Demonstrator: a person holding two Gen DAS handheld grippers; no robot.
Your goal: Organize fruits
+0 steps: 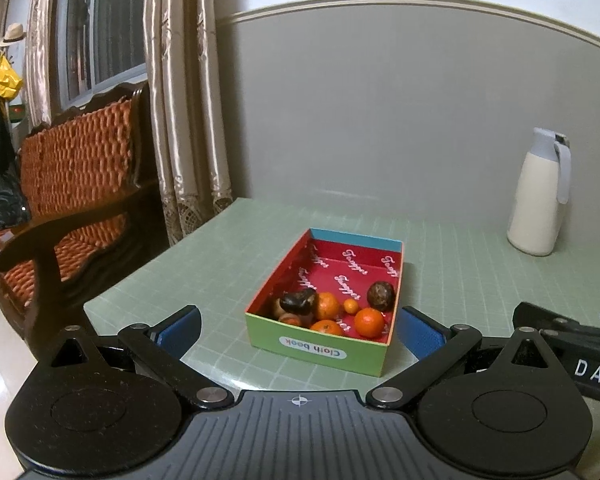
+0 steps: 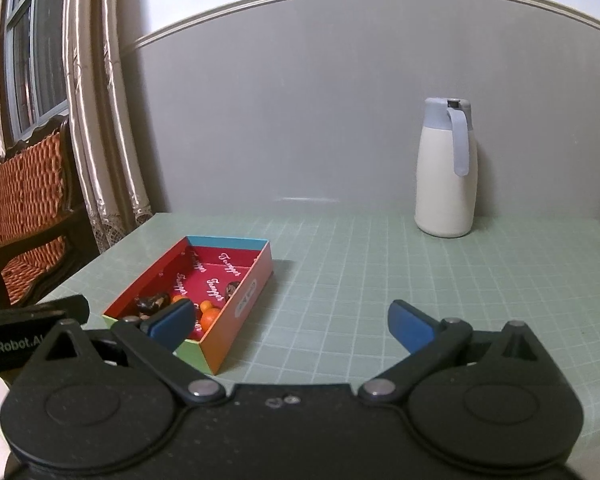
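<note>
Your left gripper and right gripper both gape empty. The fruit sits in the box, near end; some look like oranges. A jug stands well apart.
</note>
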